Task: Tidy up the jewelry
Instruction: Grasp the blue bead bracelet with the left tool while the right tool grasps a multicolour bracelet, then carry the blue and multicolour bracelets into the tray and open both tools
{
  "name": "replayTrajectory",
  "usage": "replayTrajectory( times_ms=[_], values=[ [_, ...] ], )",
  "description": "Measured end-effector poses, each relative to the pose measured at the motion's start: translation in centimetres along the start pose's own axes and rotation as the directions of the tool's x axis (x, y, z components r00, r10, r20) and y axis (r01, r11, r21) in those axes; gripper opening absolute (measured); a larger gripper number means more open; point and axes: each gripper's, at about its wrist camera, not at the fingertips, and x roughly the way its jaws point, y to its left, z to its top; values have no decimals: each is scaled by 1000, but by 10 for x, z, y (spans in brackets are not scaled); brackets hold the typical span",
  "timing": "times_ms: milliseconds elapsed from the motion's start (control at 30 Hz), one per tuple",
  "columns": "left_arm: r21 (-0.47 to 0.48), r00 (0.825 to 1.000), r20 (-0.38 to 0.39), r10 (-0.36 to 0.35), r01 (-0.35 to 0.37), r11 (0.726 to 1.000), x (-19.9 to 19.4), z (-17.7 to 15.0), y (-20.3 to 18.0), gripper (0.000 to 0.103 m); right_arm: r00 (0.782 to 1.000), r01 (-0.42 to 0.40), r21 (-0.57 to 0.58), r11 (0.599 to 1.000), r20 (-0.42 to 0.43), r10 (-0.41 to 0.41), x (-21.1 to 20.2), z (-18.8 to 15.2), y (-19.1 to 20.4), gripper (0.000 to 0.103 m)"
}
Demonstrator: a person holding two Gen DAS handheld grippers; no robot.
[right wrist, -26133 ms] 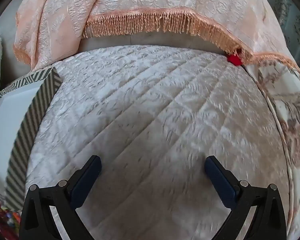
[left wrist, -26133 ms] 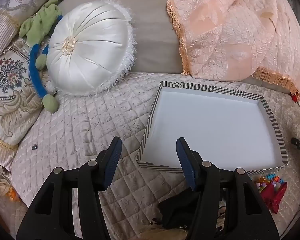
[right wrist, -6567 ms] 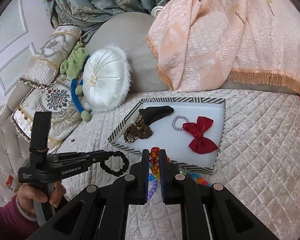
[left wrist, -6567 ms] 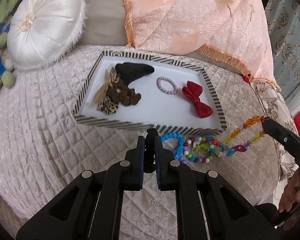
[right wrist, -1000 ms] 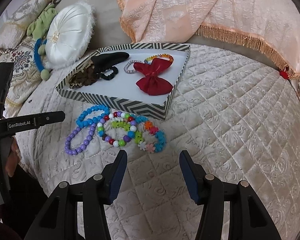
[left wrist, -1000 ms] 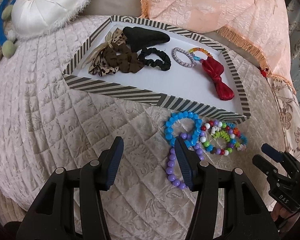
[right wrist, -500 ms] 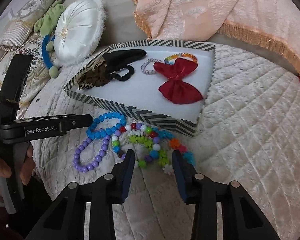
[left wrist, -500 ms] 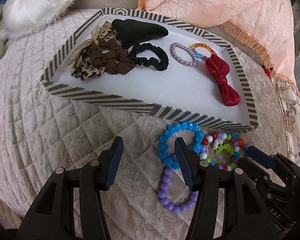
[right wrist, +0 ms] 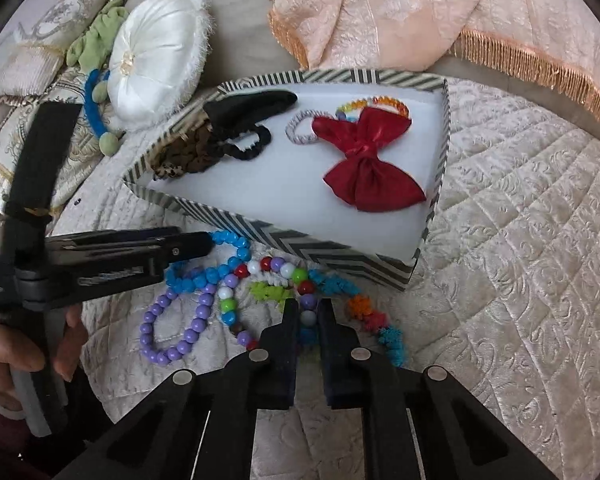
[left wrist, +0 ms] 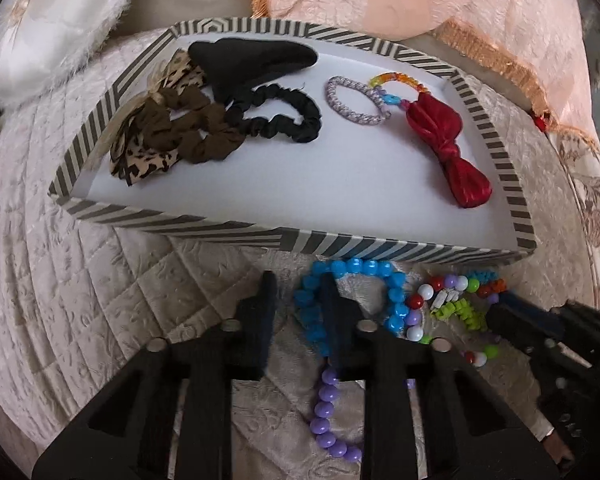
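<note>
- Left wrist view: left claw (left wrist: pixel 297 280) points down at the quilt (left wrist: pixel 100 300), jaws closing
- Blue beads (left wrist: pixel 364 267) sit at its tip; one strand lies just inside the right-hand finger, bare quilt fills the rest of the gap, so no pinch yet
- Purple beads (left wrist: pixel 324 412) trail back under that same finger
- Tray (left wrist: pixel 220 232) is just ahead of the claw, blue beads touching its near wall
- In the tray: brown and black scrunchies (left wrist: pixel 284 120) ahead-left, red bow (left wrist: pixel 448 148) ahead-right
- Right wrist view: right claw (right wrist: pixel 308 306) has its jaws together, clamped on a pale bead of the mixed beads (right wrist: pixel 287 270)
- The rest of that strand loops ahead and to the left of the tip
- Tray's near corner is just ahead of the right claw, left claw's tip is ahead-left on the blue beads
</note>
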Motion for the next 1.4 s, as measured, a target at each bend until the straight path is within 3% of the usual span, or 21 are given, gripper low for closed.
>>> replayTrajectory(
  times_ms=[267,633,1067,1400],
  values=[
    [0,998,23,-54,54,999,-24,-3,1,7,995,-42,-13,999,88,43,-39,7,12,9],
    [24,994,76,-83,81,996,-64,-3,0,7,987,-33,-51,998,157,41,-73,18,27,9],
    [46,988,139,-69,63,997,-102,7,-4,7,982,-26,-82,996,184,40,-92,27,36,9],
    [58,986,161,-36,26,998,-109,25,-6,7,980,-8,-99,995,199,28,-95,49,37,9]
  ],
)
